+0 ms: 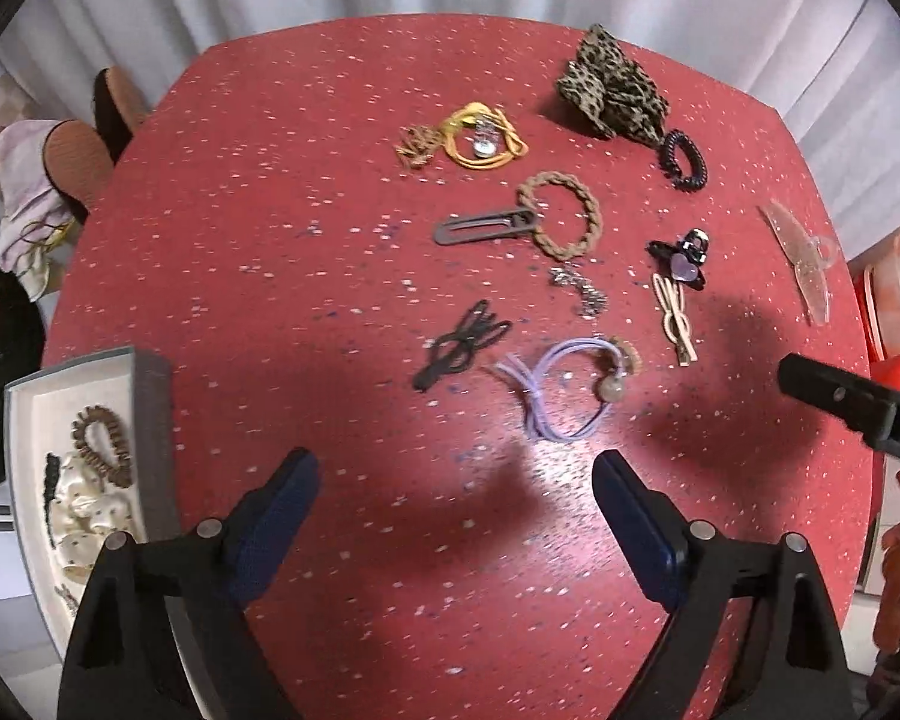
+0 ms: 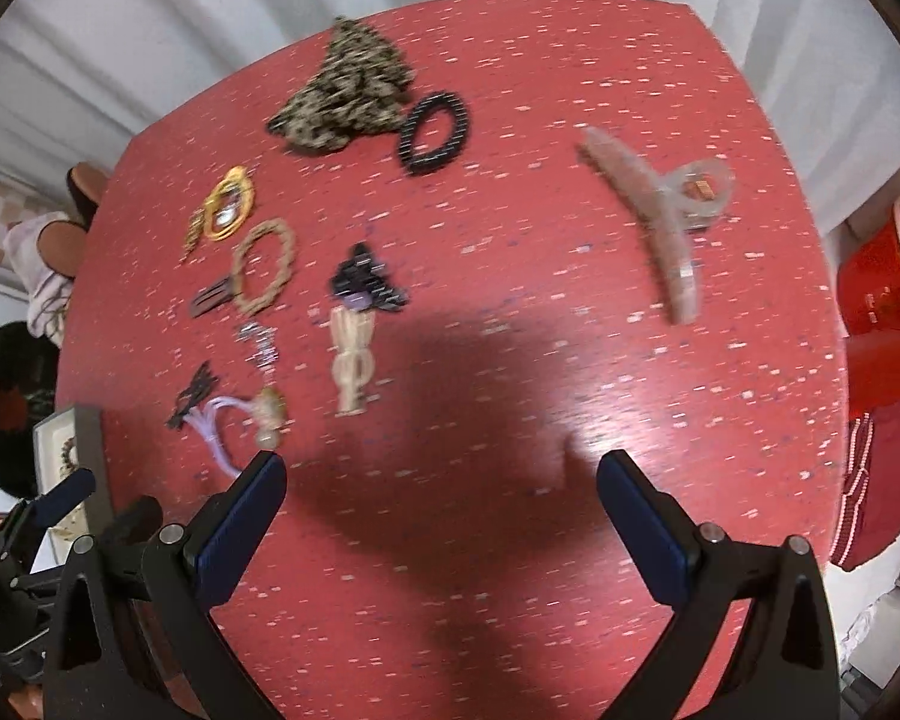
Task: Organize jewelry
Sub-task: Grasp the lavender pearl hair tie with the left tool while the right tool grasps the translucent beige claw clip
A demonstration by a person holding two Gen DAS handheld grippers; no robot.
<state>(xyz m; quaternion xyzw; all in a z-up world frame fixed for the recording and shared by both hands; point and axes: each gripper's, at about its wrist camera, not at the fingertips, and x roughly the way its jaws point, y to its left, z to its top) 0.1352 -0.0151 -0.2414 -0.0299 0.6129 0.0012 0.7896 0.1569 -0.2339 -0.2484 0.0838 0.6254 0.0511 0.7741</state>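
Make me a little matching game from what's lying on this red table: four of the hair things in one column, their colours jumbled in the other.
Things:
1. coiled hair tie
2. looped hair elastic
3. braided ring
4. large claw clip

Colours:
A. lilac
B. see-through beige
C. black
D. tan

Pairs: 1-C, 2-A, 3-D, 4-B

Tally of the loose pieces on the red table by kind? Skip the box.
Hair ties and scrunchies: 5 (leopard, black spiral, yellow, braided, lilac)
Clips: 4 (grey flat, black claw, clear claw, beige)
Small pieces, kind unclear: 3 (gold, silver, black loops)
Total: 12
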